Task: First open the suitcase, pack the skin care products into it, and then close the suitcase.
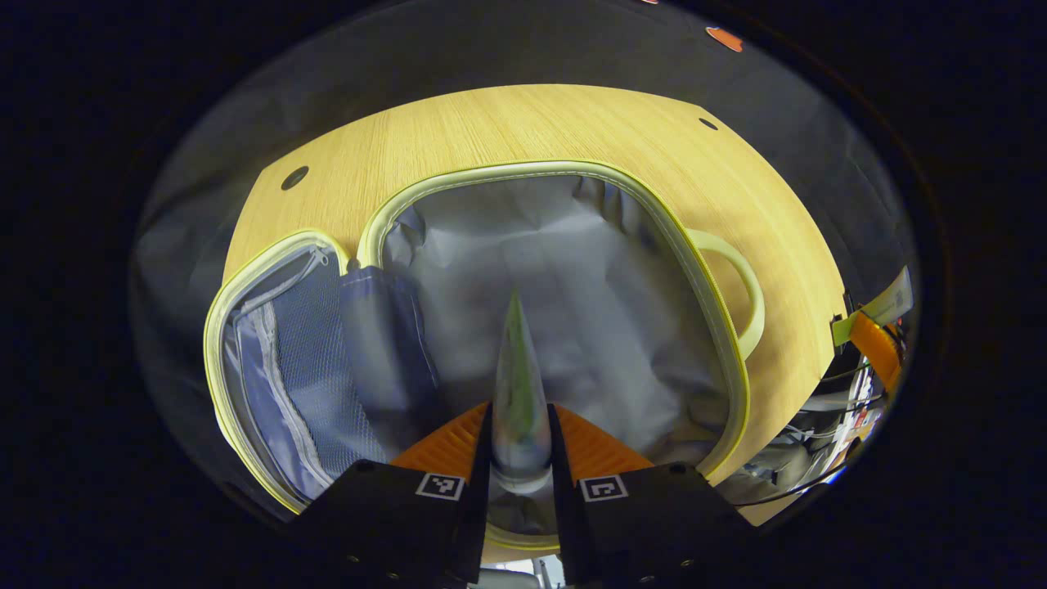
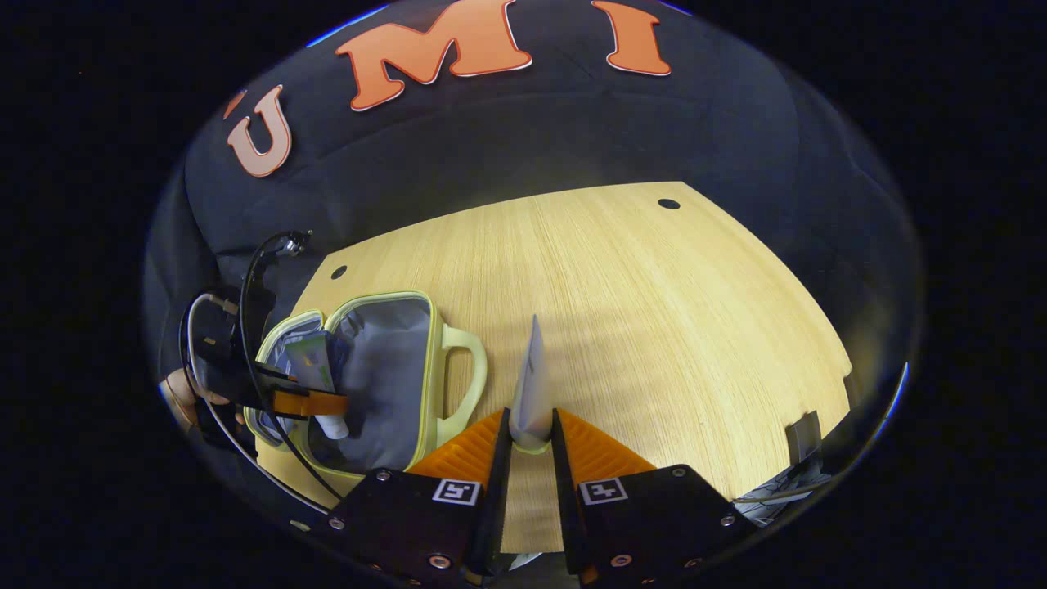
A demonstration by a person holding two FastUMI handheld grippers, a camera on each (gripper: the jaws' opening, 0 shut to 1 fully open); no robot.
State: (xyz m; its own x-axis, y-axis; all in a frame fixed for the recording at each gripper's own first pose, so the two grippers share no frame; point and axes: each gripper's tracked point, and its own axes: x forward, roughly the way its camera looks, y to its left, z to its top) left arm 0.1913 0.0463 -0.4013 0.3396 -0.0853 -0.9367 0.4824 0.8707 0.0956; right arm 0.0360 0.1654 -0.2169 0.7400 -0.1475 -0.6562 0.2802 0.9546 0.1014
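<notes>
While the suitcase (image 1: 564, 270) lies open, each claw (image 1: 520, 446) (image 2: 530, 438) pinches a tube (image 1: 518, 384) (image 2: 530, 393).

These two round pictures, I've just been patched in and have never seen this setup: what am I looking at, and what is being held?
No robot arm here: a person carries a hand-held gripper in each hand, and a camera rides on each one, looking along its two fingers.

The left gripper view looks down into the open suitcase on the wooden table. The left hand-held gripper is shut on a tube above the grey lining.

The right gripper view looks across the table from farther right. The right hand-held gripper is shut on a second tube. The suitcase lies to its left, with the other gripper and its tube over it.
</notes>
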